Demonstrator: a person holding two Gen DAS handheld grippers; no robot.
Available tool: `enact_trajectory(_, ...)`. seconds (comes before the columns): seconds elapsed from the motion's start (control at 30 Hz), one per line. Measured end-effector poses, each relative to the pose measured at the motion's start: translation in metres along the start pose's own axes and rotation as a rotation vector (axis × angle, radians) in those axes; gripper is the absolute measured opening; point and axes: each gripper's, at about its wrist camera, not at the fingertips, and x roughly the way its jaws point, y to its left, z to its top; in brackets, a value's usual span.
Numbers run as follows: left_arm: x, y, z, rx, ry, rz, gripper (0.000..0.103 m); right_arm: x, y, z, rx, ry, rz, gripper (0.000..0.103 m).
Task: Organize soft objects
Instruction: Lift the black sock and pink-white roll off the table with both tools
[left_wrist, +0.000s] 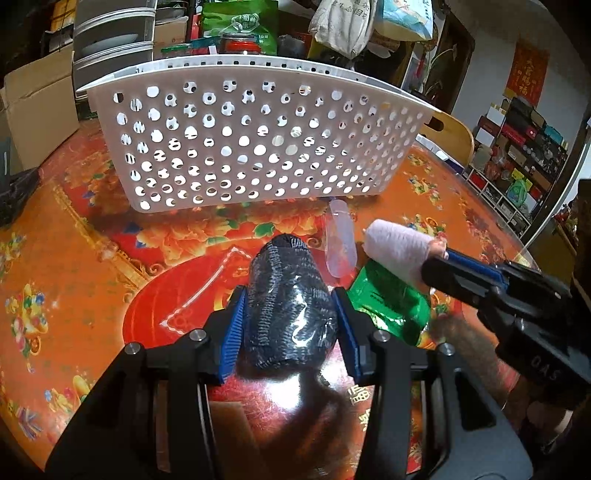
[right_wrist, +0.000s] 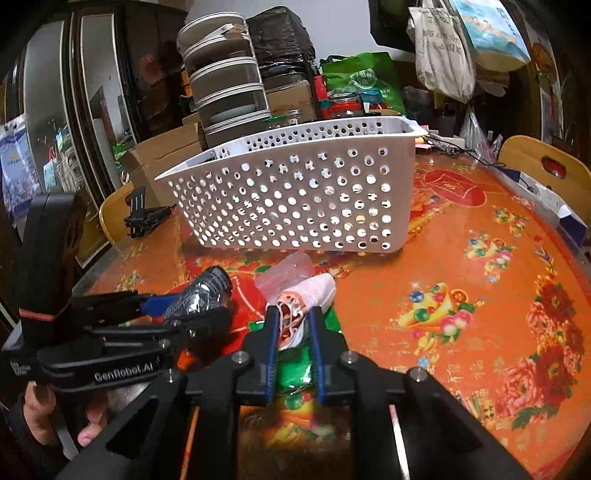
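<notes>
A dark knitted sock roll (left_wrist: 284, 266) wrapped in clear film sits between the blue pads of my left gripper (left_wrist: 290, 306), which is shut on it just above the table. To its right, a pale pink and white sock roll (left_wrist: 395, 251) sticks out of my right gripper (left_wrist: 441, 258), shut on the roll's end. In the right wrist view the pink roll (right_wrist: 314, 291) is pinched between the narrow jaws of the right gripper (right_wrist: 294, 314), and the dark roll (right_wrist: 207, 291) shows at left in the left gripper (right_wrist: 177, 310). A white perforated basket (left_wrist: 258, 147) stands behind both.
A green foil packet (left_wrist: 391, 299) lies under the pink roll, and an empty clear plastic sleeve (left_wrist: 341, 236) lies between the rolls and the basket (right_wrist: 295, 206). The round table has a red floral cover (right_wrist: 461, 258). Wooden chair (right_wrist: 535, 162), boxes and stacked containers (right_wrist: 225, 81) crowd the far side.
</notes>
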Motion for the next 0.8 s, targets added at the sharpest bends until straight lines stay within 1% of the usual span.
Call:
enact_trajectory(0.2,-0.005,0.005,-0.002,-0.011,-0.009,-0.007,0.043,-0.007,0.007,-0.002,-0.027,-0.025,-0.003,0.013)
enact_trajectory(0.4,-0.014,0.010,-0.003,-0.031,-0.050,-0.022,0.043,-0.019,0.011,0.000,-0.041,-0.050,-0.006,0.010)
enact_trajectory(0.8,-0.018,0.010,-0.003,-0.040,-0.063,-0.027,0.043,-0.033,0.017,0.005,-0.069,-0.077,-0.002,0.008)
